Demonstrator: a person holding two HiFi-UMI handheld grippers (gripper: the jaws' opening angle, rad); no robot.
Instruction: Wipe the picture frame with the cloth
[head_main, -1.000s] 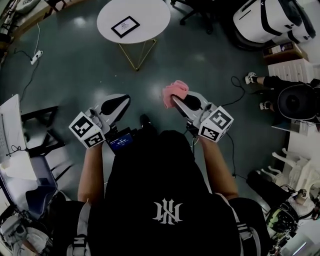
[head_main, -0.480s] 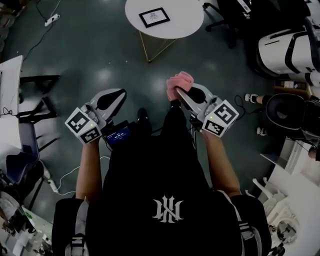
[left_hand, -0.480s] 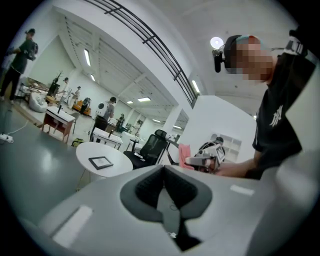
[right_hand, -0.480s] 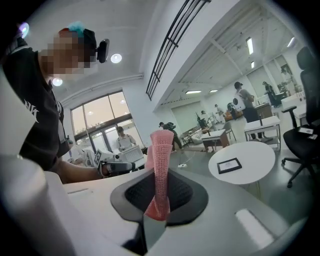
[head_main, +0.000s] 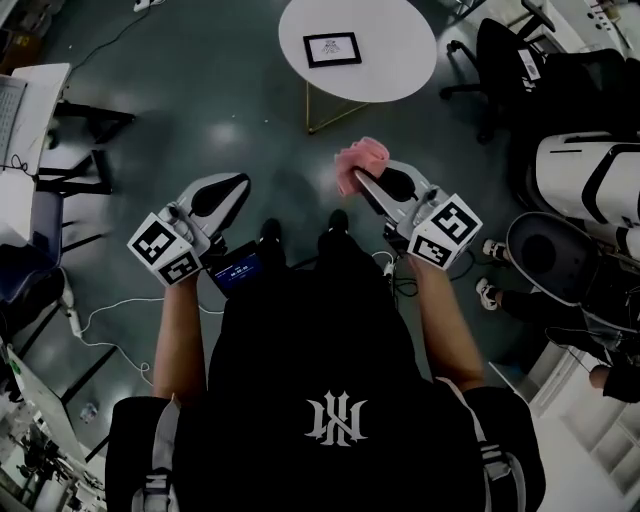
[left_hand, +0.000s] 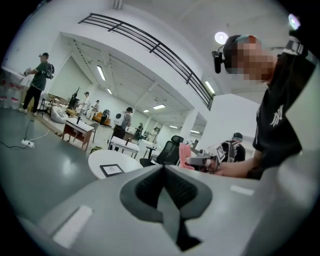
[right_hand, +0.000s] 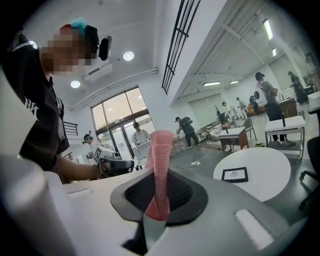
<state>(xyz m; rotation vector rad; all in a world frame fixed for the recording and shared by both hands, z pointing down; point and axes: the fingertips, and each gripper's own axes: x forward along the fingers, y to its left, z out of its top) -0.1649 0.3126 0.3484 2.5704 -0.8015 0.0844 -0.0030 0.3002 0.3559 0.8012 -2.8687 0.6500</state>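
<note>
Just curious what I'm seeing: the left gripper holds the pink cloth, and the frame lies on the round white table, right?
No: the right gripper holds the cloth, as the right gripper view shows. The frame does lie on the table.

picture frame (head_main: 331, 48): print too small to read; table (head_main: 398, 52): far rim cut off
</note>
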